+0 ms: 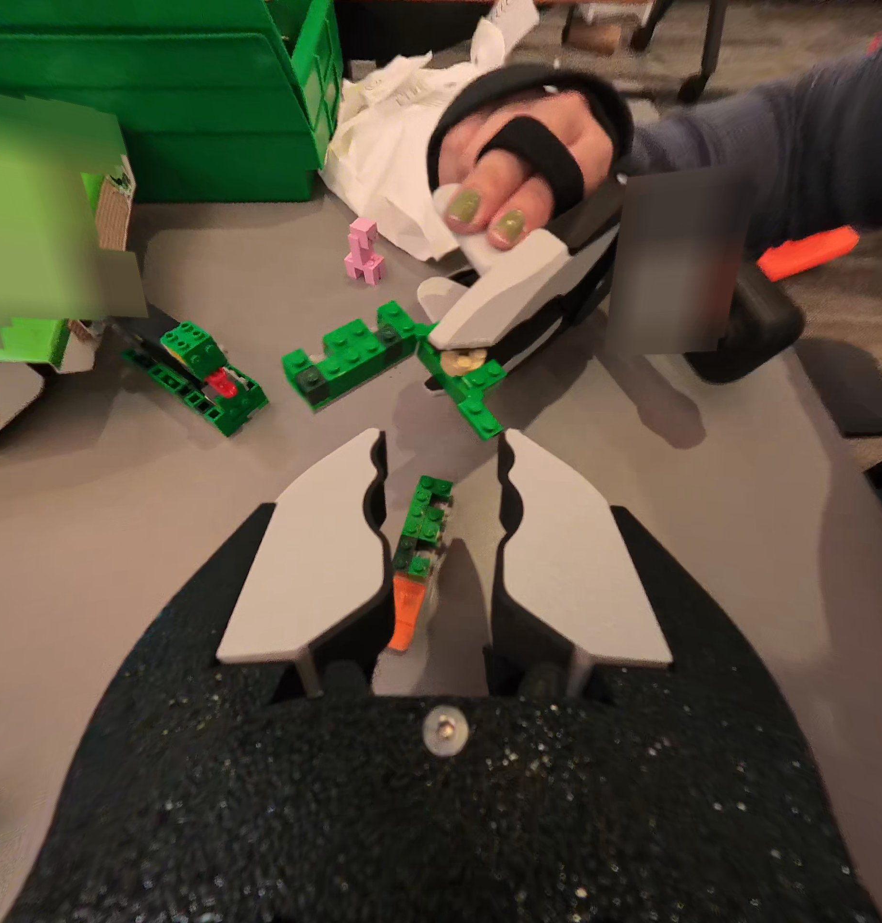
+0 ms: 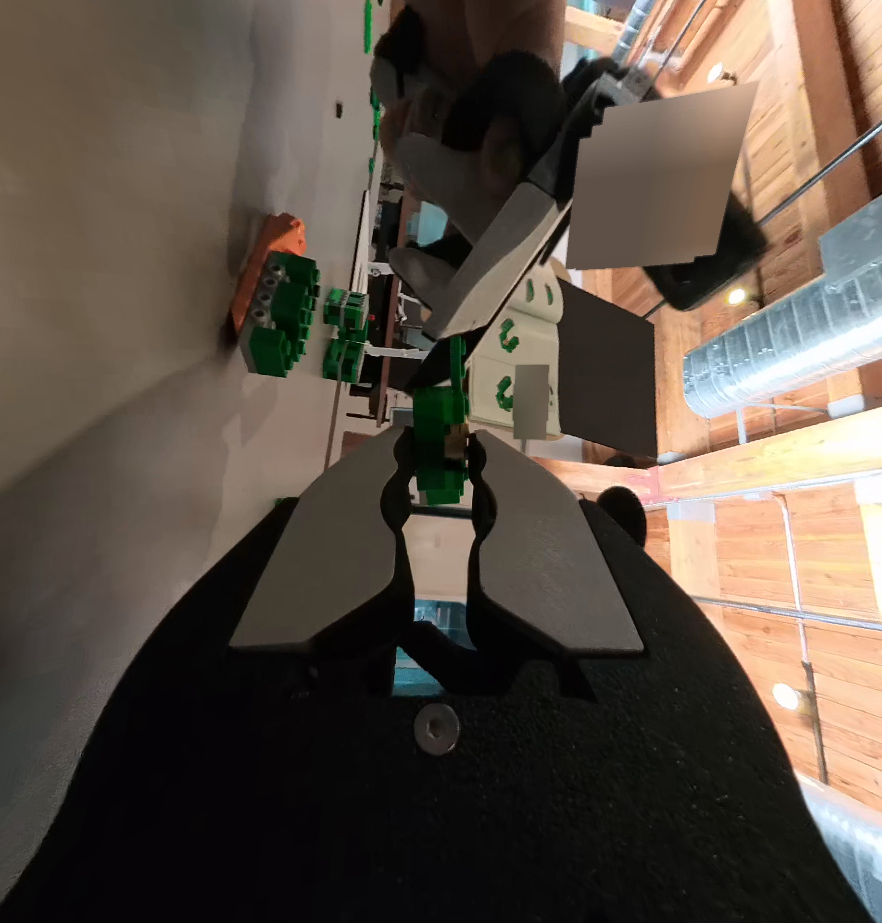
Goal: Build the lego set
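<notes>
My left gripper (image 1: 441,439) is open and empty, held above the grey table (image 1: 129,549). Below its fingers a green and orange lego piece (image 1: 421,544) lies on the table; it also shows in the right wrist view (image 2: 274,309). My right gripper (image 2: 439,439) is shut on a green plate assembly (image 2: 436,449) with a tan round part, lifted off the table. In the left wrist view the right gripper (image 1: 446,349), held by a hand, holds that assembly (image 1: 471,394) just beyond my left fingertips. The left gripper (image 2: 429,329) shows beside the plate's far end.
A green stepped lego build (image 1: 349,354), a green frame with a red part (image 1: 199,379) and a pink figure (image 1: 364,252) stand on the table. Green bins (image 1: 154,100) and white bags (image 1: 394,150) are at the back. The table's edge runs along the right. My left and right fingertips are right by each other.
</notes>
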### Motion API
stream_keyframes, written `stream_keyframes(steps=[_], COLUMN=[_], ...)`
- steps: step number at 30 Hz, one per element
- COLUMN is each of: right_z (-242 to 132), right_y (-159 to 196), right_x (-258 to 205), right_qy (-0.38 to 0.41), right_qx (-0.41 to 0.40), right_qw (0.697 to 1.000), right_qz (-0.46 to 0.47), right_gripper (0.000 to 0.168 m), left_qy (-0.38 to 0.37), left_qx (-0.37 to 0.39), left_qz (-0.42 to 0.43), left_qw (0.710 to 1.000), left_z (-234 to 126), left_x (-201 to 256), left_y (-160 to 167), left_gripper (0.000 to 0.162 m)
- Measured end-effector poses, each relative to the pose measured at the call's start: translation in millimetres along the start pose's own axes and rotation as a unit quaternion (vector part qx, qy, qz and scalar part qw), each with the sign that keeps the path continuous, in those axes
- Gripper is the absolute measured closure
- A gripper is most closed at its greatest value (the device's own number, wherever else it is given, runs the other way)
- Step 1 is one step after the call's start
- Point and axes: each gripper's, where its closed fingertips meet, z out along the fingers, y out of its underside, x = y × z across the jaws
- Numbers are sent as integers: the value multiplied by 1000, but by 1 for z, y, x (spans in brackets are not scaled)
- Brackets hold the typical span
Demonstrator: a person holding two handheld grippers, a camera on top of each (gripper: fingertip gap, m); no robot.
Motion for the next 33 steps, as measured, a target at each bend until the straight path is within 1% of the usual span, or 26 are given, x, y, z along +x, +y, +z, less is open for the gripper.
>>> stream_keyframes(steps=[2, 4, 7, 11, 16, 19, 22, 25, 27, 29, 33], right_z=[-2, -4, -7, -8, -12, -14, -16, -15, -13, -11, -11], right_y=[-3, -7, -20, -32, -52, -61, -65, -62, -55, -44, -25], right_x=[6, 9, 10, 11, 21, 25, 26, 28, 30, 31, 32], right_qy=[14, 18, 9, 3, 2, 0, -1, 3, 4, -4, -47], right_qx=[5, 13, 41, 65, 105, 123, 133, 127, 114, 94, 80], right_qw=[1000, 1000, 999, 998, 993, 990, 987, 987, 987, 983, 952], right_qz=[-12, -17, 3, 12, 57, 76, 85, 95, 111, 156, 292], right_gripper=[149, 149, 149, 149, 149, 149, 149, 149, 149, 148, 138], left_qy=[10, 14, 31, 89, 164, 195, 199, 208, 198, 183, 141], left_qx=[31, 60, 89, 111, 105, 99, 105, 122, 139, 163, 212], left_qz=[-35, -38, -13, -16, -18, -12, -14, -25, -32, -44, -53], left_qw=[999, 997, 995, 990, 981, 976, 974, 970, 970, 969, 966], left_z=[-6, -14, -20, -27, -20, -14, -14, -20, -23, -27, -41], left_x=[-4, -8, -6, 2, 15, 24, 23, 22, 17, 10, -7], left_y=[-5, -11, -19, -24, -22, -19, -18, -19, -22, -27, -35], left_gripper=[110, 105, 104, 104, 105, 117, 133, 137, 139, 143, 144])
